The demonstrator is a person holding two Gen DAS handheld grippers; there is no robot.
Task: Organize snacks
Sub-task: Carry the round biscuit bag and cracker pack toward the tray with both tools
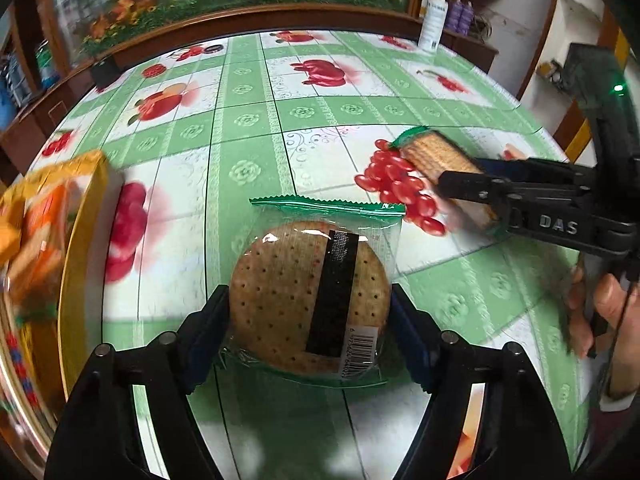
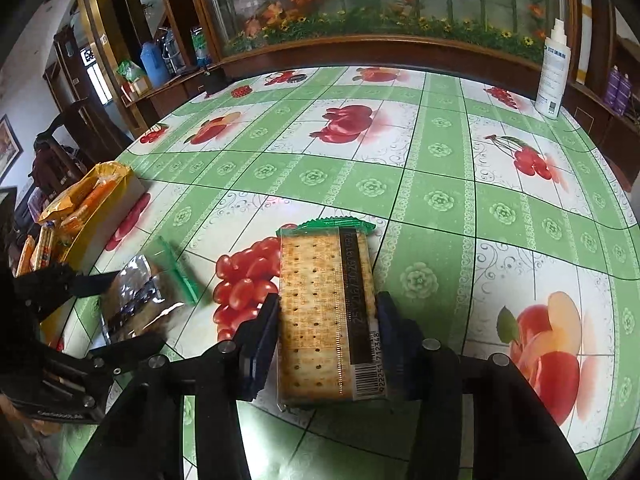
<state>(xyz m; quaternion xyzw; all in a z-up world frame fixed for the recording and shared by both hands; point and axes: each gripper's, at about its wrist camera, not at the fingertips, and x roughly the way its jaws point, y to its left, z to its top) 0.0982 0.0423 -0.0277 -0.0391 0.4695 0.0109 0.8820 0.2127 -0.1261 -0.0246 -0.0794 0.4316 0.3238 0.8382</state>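
My left gripper is shut on a round cracker pack in clear wrap with a green top edge, held above the table. My right gripper is shut on a rectangular cracker pack, also in clear wrap with a green edge. In the left wrist view the right gripper shows at the right with its rectangular pack. In the right wrist view the left gripper shows at the lower left with the round pack seen edge-on. A yellow box of snacks stands at the table's left edge.
The table has a green and white fruit-print cloth. A white spray bottle stands at the far right corner. The yellow snack box sits close to my left gripper's left side. A wooden cabinet lines the far edge.
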